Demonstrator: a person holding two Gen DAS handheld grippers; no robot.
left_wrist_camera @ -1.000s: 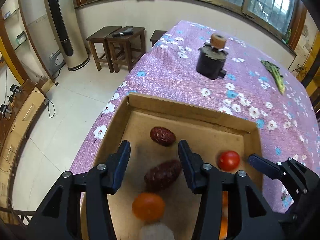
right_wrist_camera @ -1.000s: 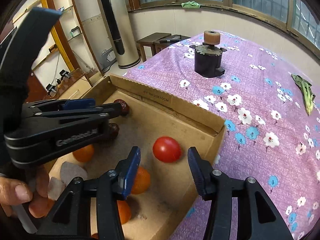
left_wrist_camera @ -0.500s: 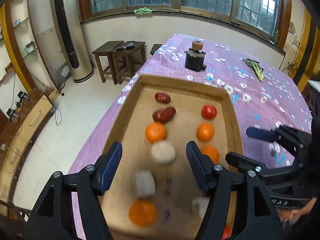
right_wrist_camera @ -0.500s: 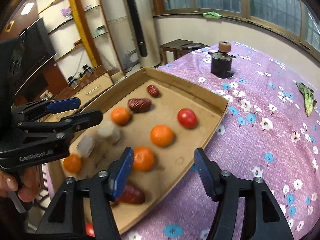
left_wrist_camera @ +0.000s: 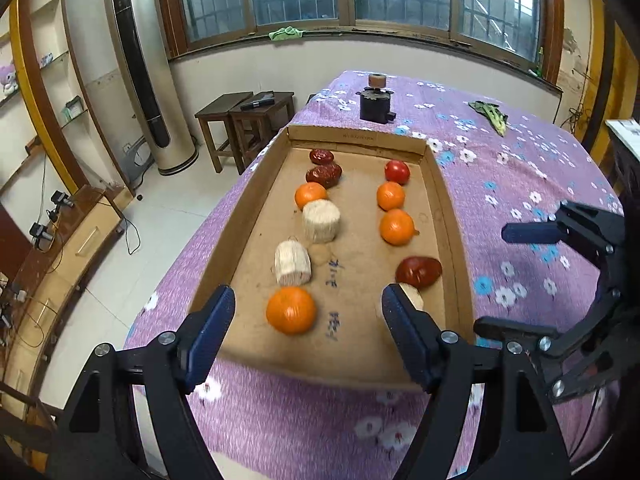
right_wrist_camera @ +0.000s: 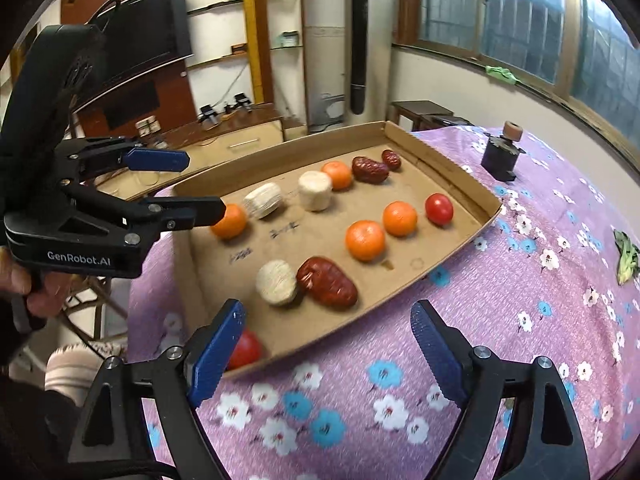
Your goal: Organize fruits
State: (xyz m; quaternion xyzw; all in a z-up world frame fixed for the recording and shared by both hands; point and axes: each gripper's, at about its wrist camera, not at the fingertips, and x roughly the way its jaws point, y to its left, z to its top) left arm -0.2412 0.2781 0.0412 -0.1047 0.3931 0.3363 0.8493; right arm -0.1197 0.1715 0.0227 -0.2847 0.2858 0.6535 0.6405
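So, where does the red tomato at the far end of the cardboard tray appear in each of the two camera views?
Left wrist view: the red tomato is above centre, farthest in the right row of the cardboard tray.
Right wrist view: it is right of centre, near the tray's far right wall.
Shared landmark: the black pot on the purple cloth beyond the tray.

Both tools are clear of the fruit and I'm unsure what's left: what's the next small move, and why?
Probably lower the right tool onto the tomato in the cardboard tray's near corner: it lies by that tool's left finger, apart from the date and pale piece. Its jaws and the left tool's have just been opening, with nothing between them.
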